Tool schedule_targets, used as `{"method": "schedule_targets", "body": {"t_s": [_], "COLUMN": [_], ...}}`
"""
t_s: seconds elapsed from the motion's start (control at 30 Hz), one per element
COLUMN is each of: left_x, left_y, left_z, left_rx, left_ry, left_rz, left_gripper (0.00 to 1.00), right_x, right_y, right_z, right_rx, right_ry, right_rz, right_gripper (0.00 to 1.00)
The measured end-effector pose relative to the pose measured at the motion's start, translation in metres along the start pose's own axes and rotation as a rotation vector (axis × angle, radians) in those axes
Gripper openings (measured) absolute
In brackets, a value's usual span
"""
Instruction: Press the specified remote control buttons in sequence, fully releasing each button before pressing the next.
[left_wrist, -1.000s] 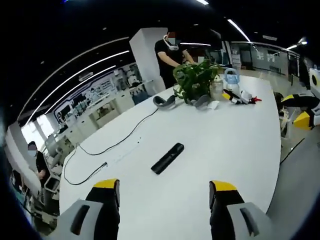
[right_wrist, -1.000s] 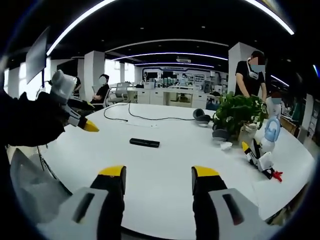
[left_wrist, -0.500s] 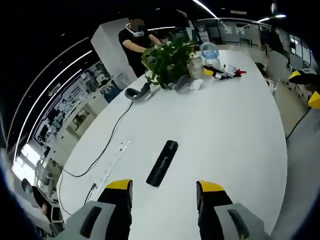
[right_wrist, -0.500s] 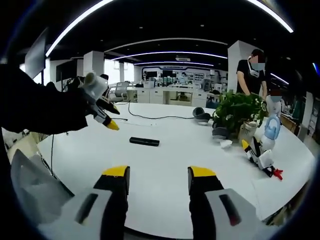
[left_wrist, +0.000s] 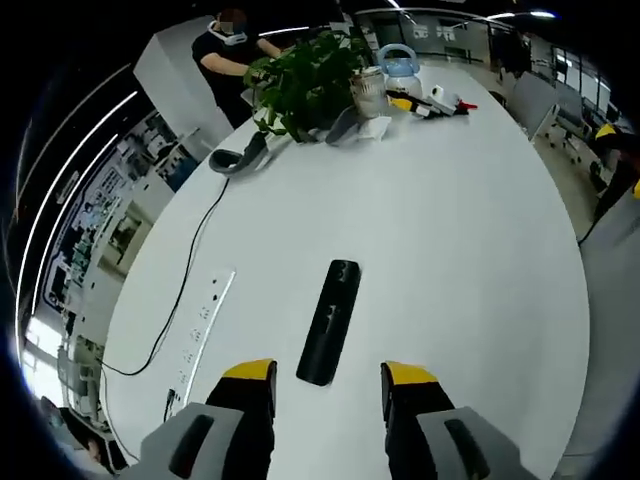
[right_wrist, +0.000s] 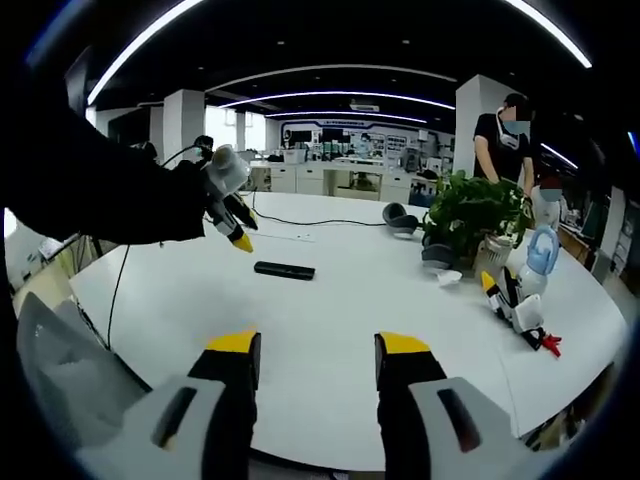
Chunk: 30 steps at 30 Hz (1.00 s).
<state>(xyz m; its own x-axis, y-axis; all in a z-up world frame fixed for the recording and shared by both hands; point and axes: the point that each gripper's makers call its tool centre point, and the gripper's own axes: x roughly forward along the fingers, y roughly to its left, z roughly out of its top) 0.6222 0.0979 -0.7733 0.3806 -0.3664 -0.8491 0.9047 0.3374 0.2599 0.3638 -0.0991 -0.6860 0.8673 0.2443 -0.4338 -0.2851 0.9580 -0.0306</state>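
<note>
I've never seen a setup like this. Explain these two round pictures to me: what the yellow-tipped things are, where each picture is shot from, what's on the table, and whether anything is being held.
A person holds a two-jaw gripper in each hand, and each gripper carries a fisheye camera looking along its jaws. The yellow-tipped prongs are those jaws.

The left gripper view looks down over the left gripper at a black remote control on the white table. The right gripper view looks across the table past the right gripper, with the left gripper poised above the remote.

Also on the table: a potted plant, a white power strip and its cable.

Both grippers are open and hold nothing.
</note>
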Motion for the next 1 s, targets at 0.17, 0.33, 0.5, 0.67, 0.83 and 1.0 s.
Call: {"method": "schedule_targets", "body": {"t_s": [0.17,0.33,0.5,0.67,0.83,1.0], "left_x": [0.018,0.032,0.047,0.061,0.071,0.079], "left_y": [0.003,0.004,0.008,0.009,0.005,0.008], "left_z": [-0.008,-0.012,-0.012,-0.022,-0.032,-0.038], "left_rx": [0.025,0.048,0.044,0.042,0.038,0.045], "left_ry": [0.046,0.081,0.115,0.168,0.213,0.234], "left_rz": [-0.061,-0.097,-0.127,-0.171,-0.217,-0.206], "left_gripper": [0.38,0.34,0.35,0.38,0.45,0.41], "right_x": [0.001,0.002,0.003,0.004,0.004,0.005], "right_y": [0.000,0.000,0.000,0.000,0.001,0.001], "right_z": [-0.003,-0.006,-0.009,-0.010,-0.012,-0.012], "right_rx": [-0.010,-0.011,-0.009,-0.011,-0.014,-0.013], "right_ry": [0.020,0.035,0.049,0.062,0.070,0.076], "right_rz": [-0.006,-0.004,-0.005,-0.004,0.000,-0.001], "right_gripper": [0.47,0.46,0.45,0.44,0.44,0.43]}}
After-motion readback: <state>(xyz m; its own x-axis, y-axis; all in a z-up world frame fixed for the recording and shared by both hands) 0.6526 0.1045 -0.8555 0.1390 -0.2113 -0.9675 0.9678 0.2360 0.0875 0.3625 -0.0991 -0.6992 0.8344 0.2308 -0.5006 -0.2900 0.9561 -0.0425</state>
